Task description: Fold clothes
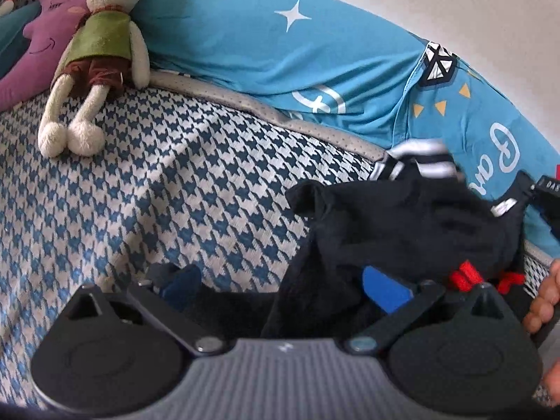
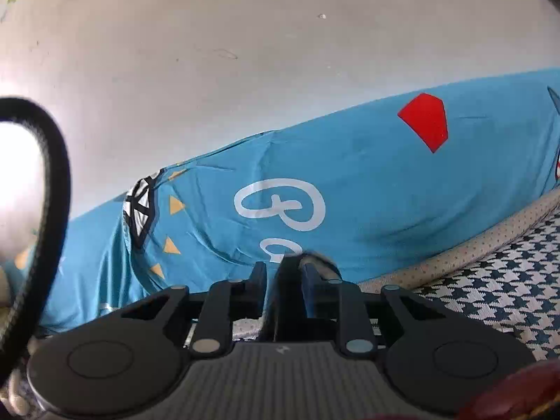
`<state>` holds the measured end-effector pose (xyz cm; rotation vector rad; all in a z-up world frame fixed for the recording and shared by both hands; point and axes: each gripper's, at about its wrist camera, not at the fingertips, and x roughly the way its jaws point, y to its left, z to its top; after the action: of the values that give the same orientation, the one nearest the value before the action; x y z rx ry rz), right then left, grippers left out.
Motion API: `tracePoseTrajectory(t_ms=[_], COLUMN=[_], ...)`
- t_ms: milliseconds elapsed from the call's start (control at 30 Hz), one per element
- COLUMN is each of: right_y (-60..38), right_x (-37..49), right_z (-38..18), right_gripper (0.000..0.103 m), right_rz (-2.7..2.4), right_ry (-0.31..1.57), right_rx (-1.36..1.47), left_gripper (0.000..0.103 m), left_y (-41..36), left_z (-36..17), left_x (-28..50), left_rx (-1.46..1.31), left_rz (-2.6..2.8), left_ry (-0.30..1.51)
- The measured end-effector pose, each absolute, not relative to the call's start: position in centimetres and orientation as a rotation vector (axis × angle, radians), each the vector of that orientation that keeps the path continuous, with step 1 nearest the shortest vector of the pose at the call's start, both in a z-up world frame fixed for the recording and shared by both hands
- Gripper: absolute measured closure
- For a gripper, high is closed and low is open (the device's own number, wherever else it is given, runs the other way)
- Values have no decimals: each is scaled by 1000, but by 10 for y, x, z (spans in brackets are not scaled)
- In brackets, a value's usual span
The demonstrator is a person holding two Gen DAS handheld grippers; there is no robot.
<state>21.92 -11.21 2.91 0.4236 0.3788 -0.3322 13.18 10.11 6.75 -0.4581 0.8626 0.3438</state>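
A black garment [image 1: 402,224] with a black-and-white striped cuff [image 1: 423,161] lies bunched on the houndstooth bed mat [image 1: 157,192]; red trim [image 1: 465,274] shows at its near edge. My left gripper [image 1: 283,285] stands open low over the mat, and a fold of the garment hangs between its widely spread blue pads [image 1: 385,288]. The right gripper [image 1: 546,189] is at the garment's far right side. In the right wrist view its jaws [image 2: 283,269] are narrowly open. Dark cloth [image 2: 290,287] rests against the right pad, and blue sheet shows between it and the left finger.
A rolled blue quilt with white lettering [image 1: 262,42] [image 2: 367,192] runs along the wall [image 2: 245,35] behind the mat [image 2: 507,280]. A plush rabbit [image 1: 101,45] and a purple moon cushion [image 1: 45,35] lie at the far left. A black cable [image 2: 52,175] loops at left. A person's hand [image 1: 544,297] is at the right edge.
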Motion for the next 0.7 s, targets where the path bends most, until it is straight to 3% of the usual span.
tracePoseTrajectory(t_ms=[133,333,700], right_y=[-133,-155,-205], right_x=[205,174,124], right_z=[37,42,-2], right_gripper=[69,68,62], right_rz=[-263,-346,-509], right_ry=[379,426,629], right_rx=[490,438,485], left_gripper=[0,0,0], left_y=[98,94,92], left_z=[70,73,81], left_x=[132,130,123], left_rx=[-460,-460,-475], left_rz=[340,321,302], left_ry=[858,858,843])
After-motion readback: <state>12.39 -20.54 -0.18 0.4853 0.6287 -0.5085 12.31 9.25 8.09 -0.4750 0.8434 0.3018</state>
